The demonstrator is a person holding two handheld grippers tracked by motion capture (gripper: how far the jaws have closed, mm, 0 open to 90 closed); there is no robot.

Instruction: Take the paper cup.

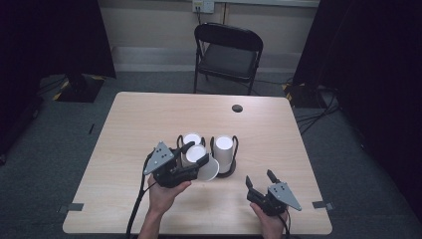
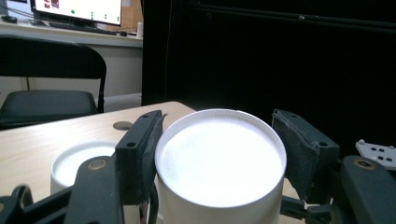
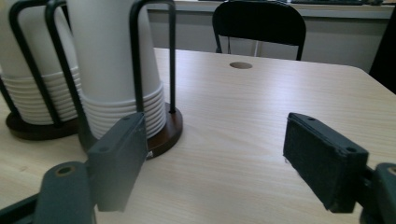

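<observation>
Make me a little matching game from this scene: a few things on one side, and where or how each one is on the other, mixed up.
Things:
1. left gripper
2. right gripper
3. folding chair
4. cup stack in the right-hand holder

States:
A. stands on the floor beyond the table
B. jaws open, nothing between them
C. upside down inside a black wire rack
D. shut on a white paper cup

Pairs: 1-D, 2-B, 3-A, 4-C
</observation>
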